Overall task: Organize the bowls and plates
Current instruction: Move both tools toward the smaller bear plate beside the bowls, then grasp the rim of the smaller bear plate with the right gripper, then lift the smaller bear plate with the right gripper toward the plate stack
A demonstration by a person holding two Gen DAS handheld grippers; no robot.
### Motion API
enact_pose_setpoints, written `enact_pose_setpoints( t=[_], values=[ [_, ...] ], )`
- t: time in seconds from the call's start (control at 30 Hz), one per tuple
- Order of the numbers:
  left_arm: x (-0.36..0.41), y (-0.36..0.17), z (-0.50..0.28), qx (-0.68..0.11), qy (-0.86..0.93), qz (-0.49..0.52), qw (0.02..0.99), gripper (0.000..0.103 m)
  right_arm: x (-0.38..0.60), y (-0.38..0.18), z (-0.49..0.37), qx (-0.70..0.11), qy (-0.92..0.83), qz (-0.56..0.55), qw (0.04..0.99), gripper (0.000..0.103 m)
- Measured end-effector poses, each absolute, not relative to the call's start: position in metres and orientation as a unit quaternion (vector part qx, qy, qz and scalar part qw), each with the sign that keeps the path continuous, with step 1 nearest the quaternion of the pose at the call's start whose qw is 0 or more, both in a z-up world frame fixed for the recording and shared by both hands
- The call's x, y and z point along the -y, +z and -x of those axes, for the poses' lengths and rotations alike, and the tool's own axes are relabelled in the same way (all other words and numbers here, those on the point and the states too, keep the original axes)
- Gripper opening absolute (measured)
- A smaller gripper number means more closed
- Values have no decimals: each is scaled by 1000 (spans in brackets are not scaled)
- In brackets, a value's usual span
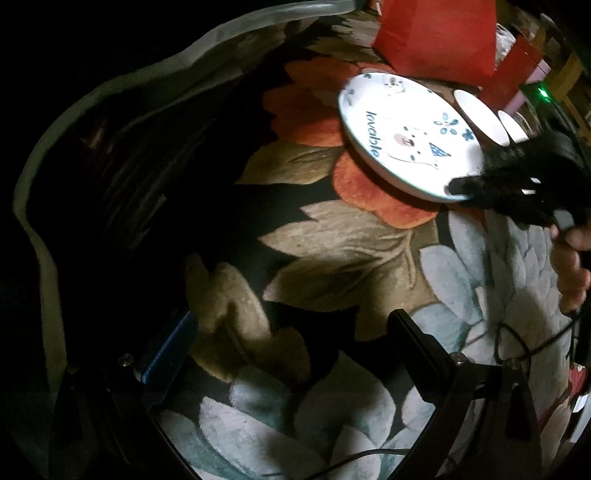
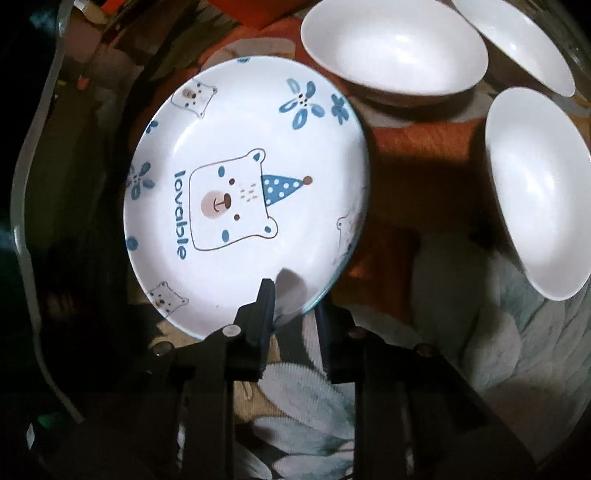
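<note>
A white plate printed with a bear and the word "lovable" lies on a floral cloth. My right gripper is shut on its near rim, one finger over the inside and the other outside the edge. Three plain white bowls stand beyond and to the right: one, another, a third. From the left wrist, the plate sits at the upper right with the right gripper on its rim. My left gripper stands open over the bare cloth, nothing between its fingers.
A wavy glass table edge runs along the left; beyond it is dark. A red bag stands behind the plate. Two bowls show beside it. A person's hand and a thin black cable are at the right.
</note>
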State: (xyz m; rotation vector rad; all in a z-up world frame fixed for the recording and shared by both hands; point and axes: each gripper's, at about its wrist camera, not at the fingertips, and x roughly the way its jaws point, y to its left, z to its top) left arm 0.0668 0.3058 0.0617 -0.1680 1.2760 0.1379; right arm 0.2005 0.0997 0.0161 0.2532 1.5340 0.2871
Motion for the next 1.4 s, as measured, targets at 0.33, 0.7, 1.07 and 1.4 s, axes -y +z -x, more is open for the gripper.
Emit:
enact_pose_setpoints(
  t=[0.33,0.7,1.07,1.4],
  values=[
    [-308,55,-70,-600,55,111,791,102,-89,18,-147,-724,244,50,643,22],
    [-264,40,-91,-610,15,107,785,85,-47,37,-121,-689,267,49,672,25],
    [-247,25,-108,-618,10,89,781,30,-48,18,-136,-684,201,16,701,33],
    [-251,22,-110,-621,-3,123,774,34,-47,16,-133,-671,177,4,720,45]
  ],
)
